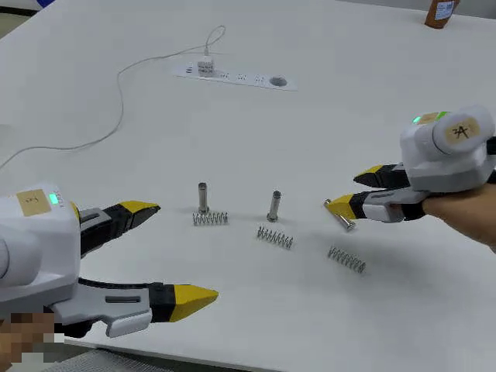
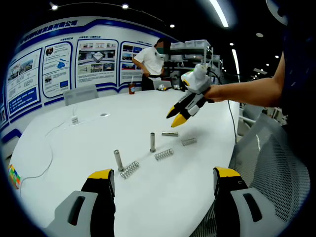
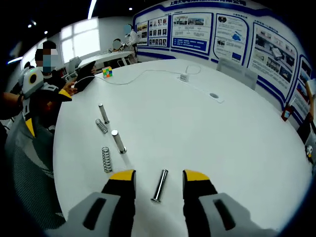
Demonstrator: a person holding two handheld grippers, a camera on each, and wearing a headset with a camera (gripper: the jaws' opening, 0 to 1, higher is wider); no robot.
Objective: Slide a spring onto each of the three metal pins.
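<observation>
Our left gripper (image 1: 174, 252) hangs at the near left with its jaws spread wide, grasping nothing. Our right gripper (image 1: 349, 190) is released too; the fallen pin (image 1: 342, 218) lies on the table (image 1: 325, 124) between its tips, ungripped. Two pins stand upright, the left pin (image 1: 202, 198) and the middle pin (image 1: 274, 205). A spring lies just near of each pin: left spring (image 1: 210, 218), middle spring (image 1: 274, 237), right spring (image 1: 346, 259).

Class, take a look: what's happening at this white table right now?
A person works at a white table. The yellow-tipped right gripper, jaws open, straddles a short metal pin lying flat. Two other metal pins stand upright, and three coiled wire springs lie loose beside them, none on a pin. The left gripper hovers open.
</observation>
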